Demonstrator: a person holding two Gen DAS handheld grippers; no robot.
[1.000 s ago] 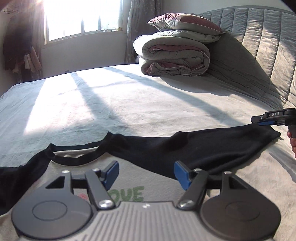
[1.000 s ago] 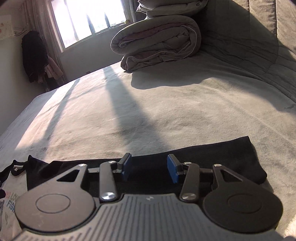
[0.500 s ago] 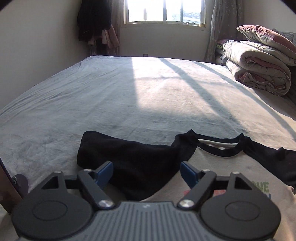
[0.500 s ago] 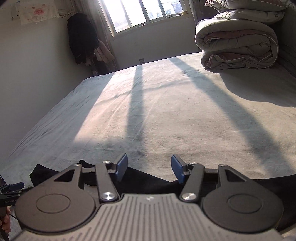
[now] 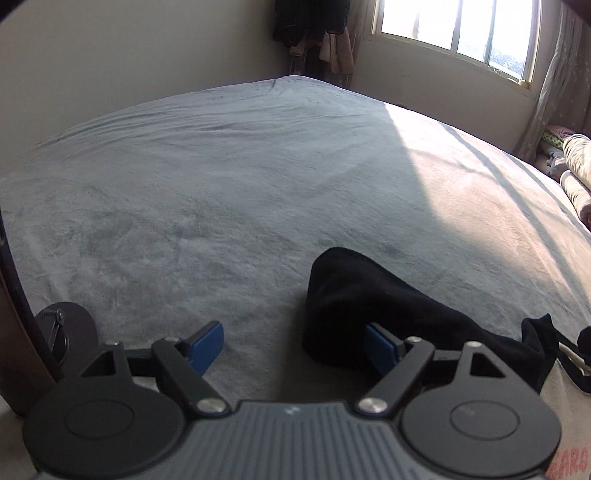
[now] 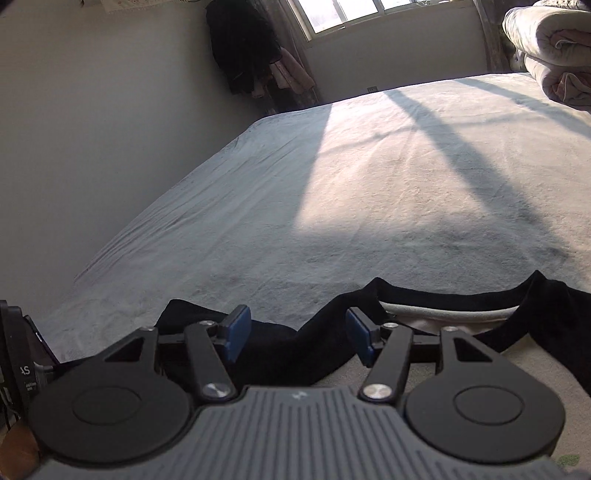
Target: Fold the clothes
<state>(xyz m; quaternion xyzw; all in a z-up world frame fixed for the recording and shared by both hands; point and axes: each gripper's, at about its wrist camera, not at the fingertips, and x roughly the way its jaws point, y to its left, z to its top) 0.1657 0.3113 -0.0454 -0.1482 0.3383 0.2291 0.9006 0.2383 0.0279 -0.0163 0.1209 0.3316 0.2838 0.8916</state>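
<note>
A shirt (image 6: pixel 436 314) with black sleeves, a black neckband and a pale grey body lies flat at the near edge of the bed (image 6: pixel 369 192), collar towards the far side. Its black sleeve (image 5: pixel 369 291) reaches out to the left and ends in a blunt cuff resting on the grey bedspread. A scrap of red lettering shows on the pale body at the lower right corner of the left wrist view.

The left gripper (image 5: pixel 291 345) sits low over the bed at the cuff end of that sleeve, its blue-padded fingers (image 5: pixel 205 345) spread wide apart. The right-hand pad is tucked against the near edge of the sleeve; the left-hand pad is over bare bedspread, holding nothing.

The right gripper (image 6: pixel 297 334) hovers low over the shoulder area, just left of the neckband, its fingers also parted with black fabric lying beneath the gap and nothing pinched between the pads.

Sunlight from the window (image 5: pixel 454 26) falls in a broad band across the far right part of the bed. A folded quilt (image 6: pixel 546 48) is stacked at the far right.
</note>
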